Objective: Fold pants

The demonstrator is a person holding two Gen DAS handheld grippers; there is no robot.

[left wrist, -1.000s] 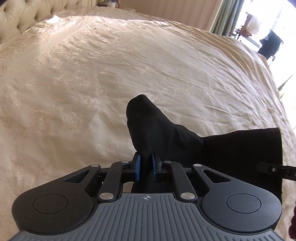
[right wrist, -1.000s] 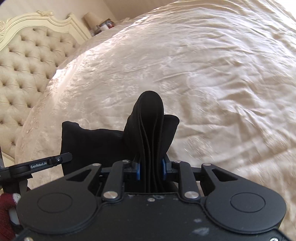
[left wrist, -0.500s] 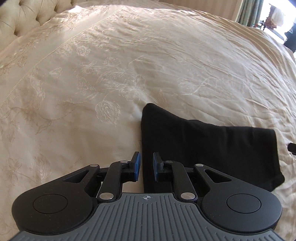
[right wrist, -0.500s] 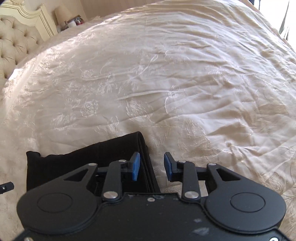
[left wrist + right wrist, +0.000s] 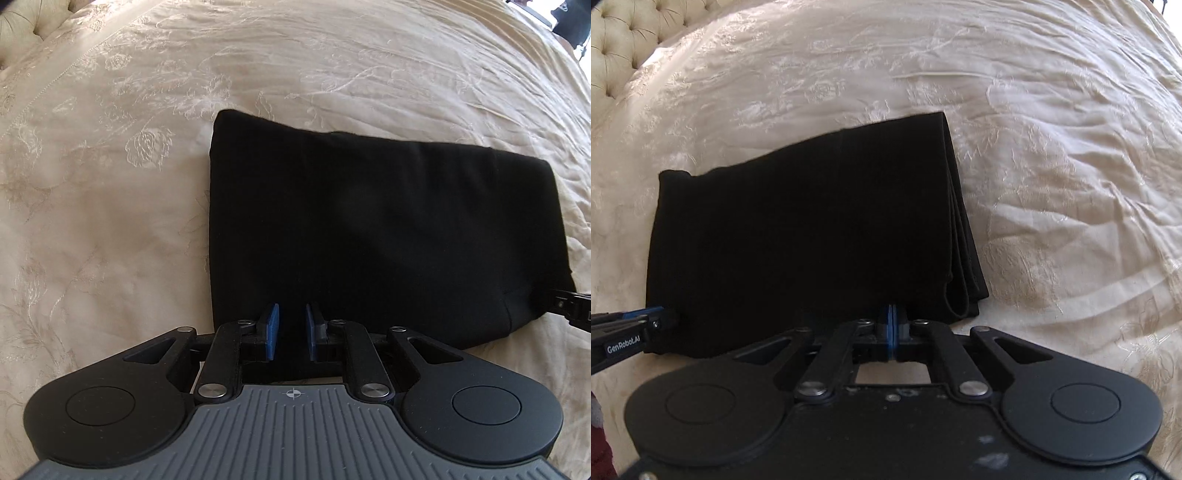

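The left gripper [image 5: 290, 330] has its blue pads parted and empty over the near edge of the pants [image 5: 369, 229]; the right gripper [image 5: 892, 325] has its pads pressed together — nothing between. The black pants lie folded flat on the cream bedspread [image 5: 1052, 147] — tufted headboard [image 5: 624, 40] beyond.

Cream bedspread [image 5: 110, 221]; folded black pants [image 5: 369, 229] on it.
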